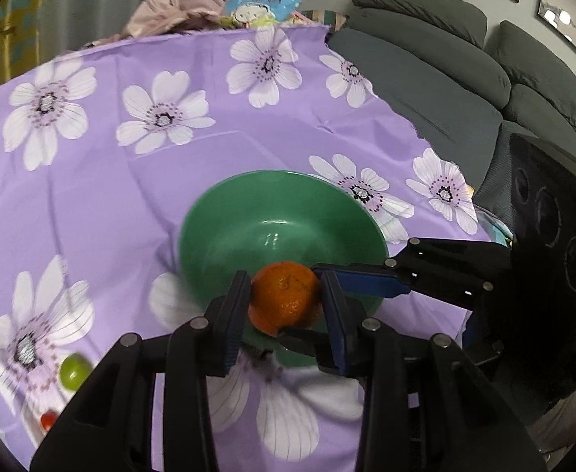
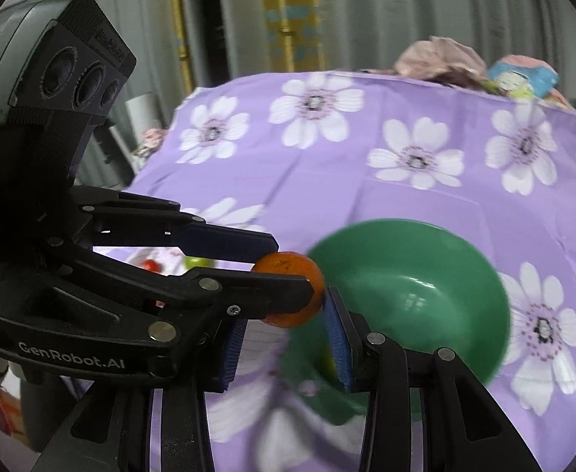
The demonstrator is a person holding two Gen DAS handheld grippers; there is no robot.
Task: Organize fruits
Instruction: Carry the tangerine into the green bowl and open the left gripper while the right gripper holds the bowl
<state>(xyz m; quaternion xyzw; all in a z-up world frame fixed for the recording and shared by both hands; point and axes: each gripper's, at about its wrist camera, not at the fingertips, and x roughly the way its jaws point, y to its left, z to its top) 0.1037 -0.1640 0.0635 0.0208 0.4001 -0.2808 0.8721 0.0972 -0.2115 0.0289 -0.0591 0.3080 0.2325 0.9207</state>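
While left tongs point(image 1: 284, 306) grip orange point(image 1: 284, 299), bowl point(image 1: 225, 220) rim beneath, open cloth point(image 1: 130, 181) beyond

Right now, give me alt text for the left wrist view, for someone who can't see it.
The left tool grips an orange over the near rim of an empty green bowl on a purple flowered cloth. The right tool reaches in from the right; a green fruit lies at lower left.

Floral purple cloth point(image 1: 217, 157), grey sofa point(image 1: 445, 78), perhaps crumpled clothes point(image 1: 170, 11)
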